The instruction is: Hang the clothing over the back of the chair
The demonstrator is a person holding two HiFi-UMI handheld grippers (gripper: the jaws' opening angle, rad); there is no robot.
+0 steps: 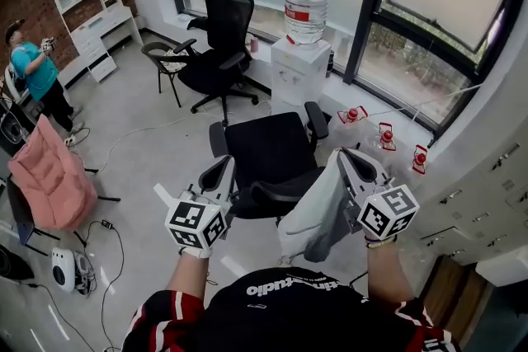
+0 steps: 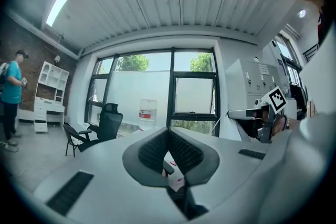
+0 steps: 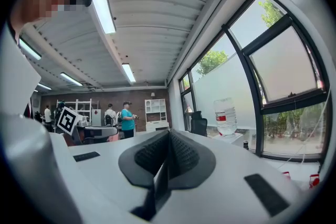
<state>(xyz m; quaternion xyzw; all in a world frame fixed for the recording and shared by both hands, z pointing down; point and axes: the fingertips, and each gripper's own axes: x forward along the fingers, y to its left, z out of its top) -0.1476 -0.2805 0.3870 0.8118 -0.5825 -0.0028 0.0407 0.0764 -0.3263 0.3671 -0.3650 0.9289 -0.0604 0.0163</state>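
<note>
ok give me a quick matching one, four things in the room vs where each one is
1 grey garment
2 pink jacket
3 water bottle
4 nearest black chair

a on top of the white dispenser
b hanging from the right gripper, jaws shut on it
c draped at the far left
d straight ahead of the person

Pairs: 1-b, 2-c, 3-a, 4-d

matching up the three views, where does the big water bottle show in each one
Head view: the water bottle is at top centre, standing on the white dispenser.
Left gripper view: the water bottle is just left of centre, small and far off.
Right gripper view: the water bottle is right of centre.
Shared landmark: the black office chair stands just left of the bottle in all three.
</note>
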